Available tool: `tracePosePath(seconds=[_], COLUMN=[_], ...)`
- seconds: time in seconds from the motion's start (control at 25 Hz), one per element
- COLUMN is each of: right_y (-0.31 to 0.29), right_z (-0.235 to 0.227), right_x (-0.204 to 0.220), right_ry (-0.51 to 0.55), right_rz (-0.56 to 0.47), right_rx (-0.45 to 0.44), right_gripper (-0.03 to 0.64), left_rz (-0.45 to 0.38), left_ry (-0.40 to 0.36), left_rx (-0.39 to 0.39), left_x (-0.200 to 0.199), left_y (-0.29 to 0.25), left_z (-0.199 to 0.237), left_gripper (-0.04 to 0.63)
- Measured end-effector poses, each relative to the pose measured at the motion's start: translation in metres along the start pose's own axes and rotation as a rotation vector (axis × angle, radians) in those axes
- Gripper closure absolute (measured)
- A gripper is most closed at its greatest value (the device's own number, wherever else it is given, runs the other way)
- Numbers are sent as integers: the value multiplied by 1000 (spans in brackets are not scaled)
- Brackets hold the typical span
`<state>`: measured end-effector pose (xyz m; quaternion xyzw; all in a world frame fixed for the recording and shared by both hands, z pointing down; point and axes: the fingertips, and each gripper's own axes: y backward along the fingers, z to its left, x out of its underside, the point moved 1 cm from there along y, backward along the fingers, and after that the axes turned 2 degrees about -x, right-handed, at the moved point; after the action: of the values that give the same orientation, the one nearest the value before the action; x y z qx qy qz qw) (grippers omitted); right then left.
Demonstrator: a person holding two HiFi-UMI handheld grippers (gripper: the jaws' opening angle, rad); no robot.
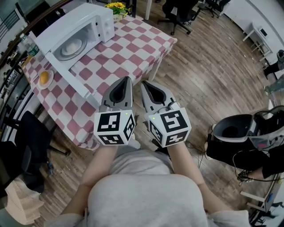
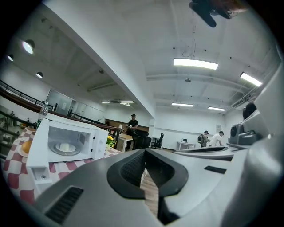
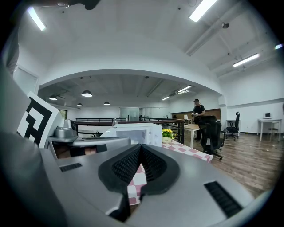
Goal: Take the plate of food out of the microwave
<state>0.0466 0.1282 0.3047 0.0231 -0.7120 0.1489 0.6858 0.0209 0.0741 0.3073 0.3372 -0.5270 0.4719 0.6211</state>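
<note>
A white microwave (image 1: pixel 84 26) stands on the checked table (image 1: pixel 133 48) with its door (image 1: pixel 75 77) swung open. Inside it sits a plate of pale round food (image 1: pixel 71 46), which also shows as the plate (image 2: pixel 66 147) in the left gripper view. My left gripper (image 1: pixel 128 80) and right gripper (image 1: pixel 144 84) hang side by side off the table's near edge, well short of the microwave. Both are shut and hold nothing. The left gripper (image 2: pixel 144 153) points past the microwave (image 2: pixel 71 139). The right gripper (image 3: pixel 140 148) points at the table with the microwave (image 3: pixel 133 133) beyond.
A small plate with an orange bun (image 1: pixel 44 79) lies on the table left of the door. Yellow flowers (image 1: pixel 116 6) and a water bottle (image 1: pixel 29 44) stand by the microwave. A dark chair (image 1: pixel 31 146) is at the left and a headset on a stand (image 1: pixel 235 128) at the right.
</note>
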Motion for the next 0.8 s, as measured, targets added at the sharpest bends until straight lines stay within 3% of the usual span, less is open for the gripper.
tracePosePath(seconds=[0.48,0.8], right_y=[-69,-102], right_z=[-28,-43], right_x=[-4,1], right_ry=[-4,-8], right_rz=[15,34], right_rx=[-29,-54], right_gripper=[591,591], left_rz=[17,44], left_ry=[-9,56], left_rx=[-129,-195], left_x=[0,11], left_y=[-56,-77], left_z=[38,69], left_gripper=[592,592])
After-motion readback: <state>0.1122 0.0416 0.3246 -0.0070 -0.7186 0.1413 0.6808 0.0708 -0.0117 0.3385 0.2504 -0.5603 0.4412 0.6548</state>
